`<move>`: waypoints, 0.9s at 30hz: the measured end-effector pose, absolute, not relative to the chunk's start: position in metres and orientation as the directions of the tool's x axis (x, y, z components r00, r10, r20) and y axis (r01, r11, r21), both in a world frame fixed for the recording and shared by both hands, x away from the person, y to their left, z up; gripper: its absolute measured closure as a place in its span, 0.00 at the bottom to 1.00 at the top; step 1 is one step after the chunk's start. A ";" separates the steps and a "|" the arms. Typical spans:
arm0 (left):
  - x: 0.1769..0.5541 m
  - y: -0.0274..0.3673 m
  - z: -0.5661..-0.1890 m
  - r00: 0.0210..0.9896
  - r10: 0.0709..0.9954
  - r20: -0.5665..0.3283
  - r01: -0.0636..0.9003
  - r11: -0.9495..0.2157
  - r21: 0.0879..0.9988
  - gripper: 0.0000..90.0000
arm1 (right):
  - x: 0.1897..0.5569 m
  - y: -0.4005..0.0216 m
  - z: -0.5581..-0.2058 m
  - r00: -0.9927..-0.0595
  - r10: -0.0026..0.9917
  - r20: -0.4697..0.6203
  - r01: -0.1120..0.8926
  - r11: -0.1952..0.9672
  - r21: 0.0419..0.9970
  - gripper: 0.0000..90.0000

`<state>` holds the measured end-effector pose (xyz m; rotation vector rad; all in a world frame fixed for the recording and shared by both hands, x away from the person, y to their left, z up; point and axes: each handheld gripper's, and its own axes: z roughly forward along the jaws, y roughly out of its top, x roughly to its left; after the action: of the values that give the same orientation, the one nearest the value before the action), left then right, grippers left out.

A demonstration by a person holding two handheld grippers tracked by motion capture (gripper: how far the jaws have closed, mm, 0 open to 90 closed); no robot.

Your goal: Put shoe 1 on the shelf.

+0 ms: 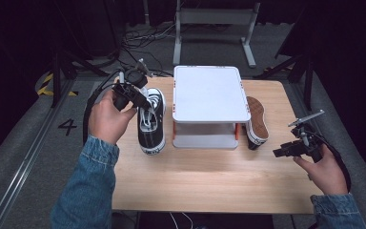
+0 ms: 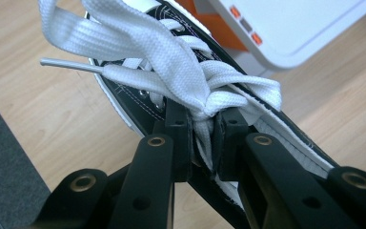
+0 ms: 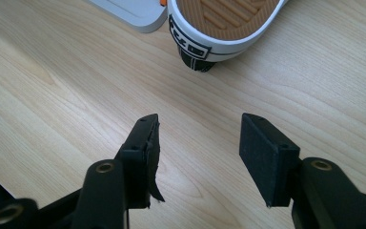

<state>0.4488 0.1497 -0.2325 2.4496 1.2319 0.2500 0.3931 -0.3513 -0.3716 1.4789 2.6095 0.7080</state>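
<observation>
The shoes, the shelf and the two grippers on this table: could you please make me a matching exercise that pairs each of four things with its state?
Things:
1. left gripper
2. right gripper
3. black sneaker
4. second sneaker

States:
A. lies on its side, tan sole showing, right of the white shelf
B. jaws apart, nothing between them, above the bare wooden table
C. sits sole down, left of the white shelf
D. jaws closed on the white laces

Pairs: 1-D, 2-B, 3-C, 4-A
</observation>
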 end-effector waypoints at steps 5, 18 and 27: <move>0.456 0.147 -0.219 0.596 0.803 0.003 0.721 -0.537 0.438 0.89 | 0.391 -0.354 -0.372 -0.531 0.830 0.174 0.802 0.426 0.418 0.54; 0.476 0.138 -0.191 0.610 0.792 -0.021 0.682 -0.511 0.524 0.89 | 0.382 -0.360 -0.373 -0.516 0.839 0.174 0.808 0.410 0.423 0.55; 0.496 0.102 -0.184 0.636 0.770 0.049 0.638 -0.560 0.528 0.89 | 0.377 -0.362 -0.375 -0.507 0.843 0.177 0.815 0.402 0.418 0.55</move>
<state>0.4958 0.1019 -0.1841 2.3894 1.1059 0.3794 0.3774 -0.3621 -0.3746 1.5261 2.5776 0.7125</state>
